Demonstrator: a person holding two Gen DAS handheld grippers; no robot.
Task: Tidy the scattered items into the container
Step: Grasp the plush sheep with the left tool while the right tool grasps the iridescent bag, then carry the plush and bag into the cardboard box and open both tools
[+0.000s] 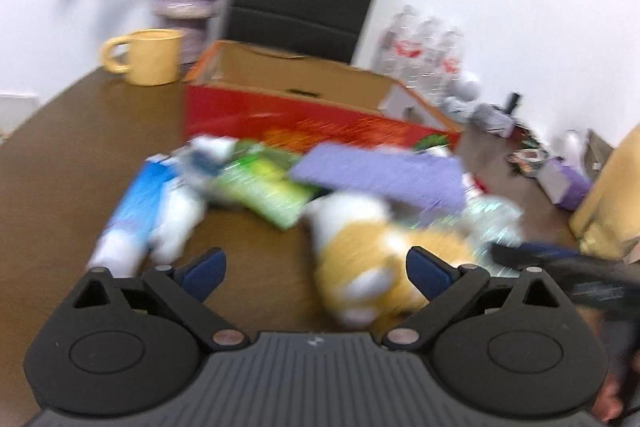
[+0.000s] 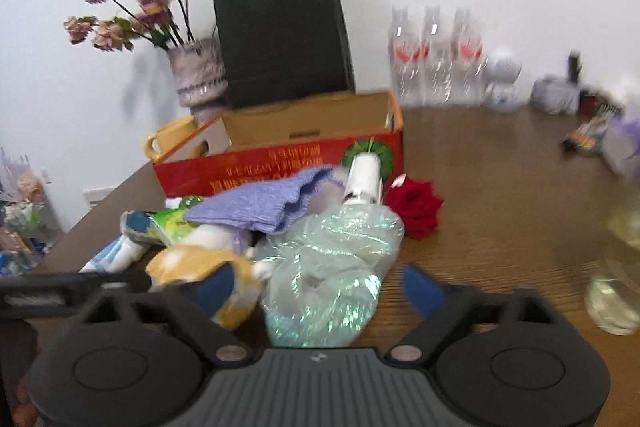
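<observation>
My left gripper [image 1: 316,273] stands wide open with nothing between its blue pads; the right-hand pad [image 1: 430,275] sits just beside the plush toy [image 1: 360,259], an orange and white heap lying on the brown table [image 1: 80,155], though blur keeps me from telling whether they touch. My right gripper [image 2: 316,287] is likewise spread wide and holds nothing; between its fingers lies a crumpled clear plastic bag [image 2: 328,267], and its left pad [image 2: 212,285] overlaps the same plush toy [image 2: 192,263] in view.

Beyond my left jaws the pile runs on: a blue and white packet [image 1: 136,211] to the left, a green packet [image 1: 268,187] in the middle, and a purple cloth [image 1: 380,171] draped over the heap. From the right wrist the purple cloth [image 2: 264,203] rests atop the green packet [image 2: 168,223], a white bottle [image 2: 362,179] lies tilted against the box front, and a red rose [image 2: 416,205] sits on the table just right of the plastic bag.

Behind all this stands the container, a red cardboard box [image 1: 304,115] with its top open, seen again from the right [image 2: 280,163]; its inside is hidden by the near wall. A yellow mug [image 1: 148,57] sits left of it, a black paper bag [image 2: 280,39] and a vase of flowers [image 2: 196,71] behind it, and clear water bottles [image 2: 436,59] stand along the wall to the right.
</observation>
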